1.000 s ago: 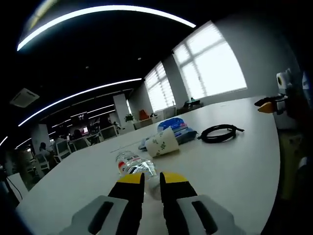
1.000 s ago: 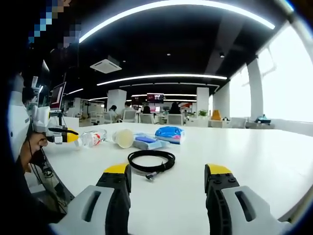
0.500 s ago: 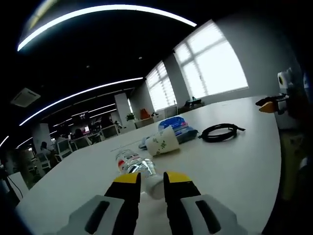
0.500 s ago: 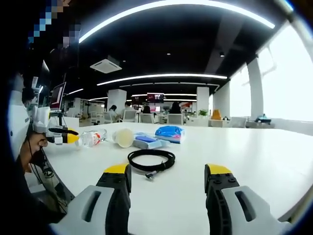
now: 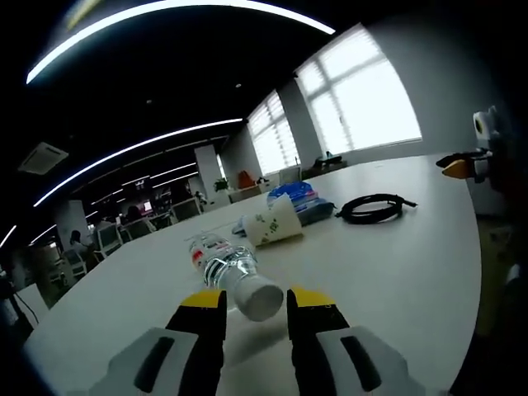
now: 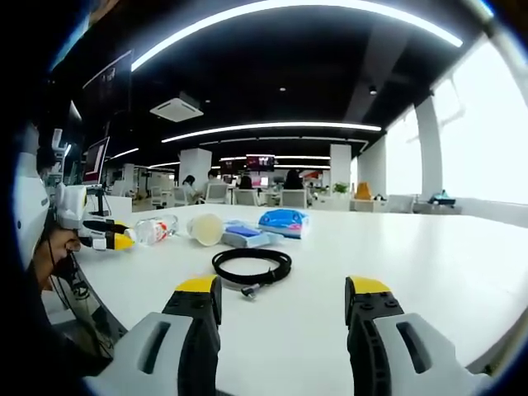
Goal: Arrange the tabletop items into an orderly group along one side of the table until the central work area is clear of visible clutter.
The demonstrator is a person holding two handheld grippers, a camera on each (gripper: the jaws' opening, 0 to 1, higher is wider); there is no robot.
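Note:
A clear plastic water bottle [image 5: 223, 268] lies on its side on the white table [image 5: 388, 272], its white cap end pointing at me. My left gripper [image 5: 256, 304] is open, its yellow-tipped jaws standing on either side of the cap end. From the right gripper view, the left gripper [image 6: 111, 233] sits at the table's left edge beside the bottle [image 6: 157, 228]. Behind the bottle lie a tipped paper cup [image 5: 272, 227], blue packets [image 5: 297, 198] and a coiled black cable [image 5: 375, 206]. My right gripper [image 6: 280, 301] is open and holds nothing, a short way from the cable [image 6: 252, 266].
The cup [image 6: 206, 228], a flat blue pack [image 6: 245, 238] and a blue packet [image 6: 280, 221] lie in a row beyond the cable. A person's hand [image 6: 51, 247] holds the left gripper off the table's left edge. Office desks and chairs stand far behind.
The left gripper's jaws have spread wider and moved up to the bottle, so its cap end now lies between the tips. The right gripper has stayed open, its view barely shifted.

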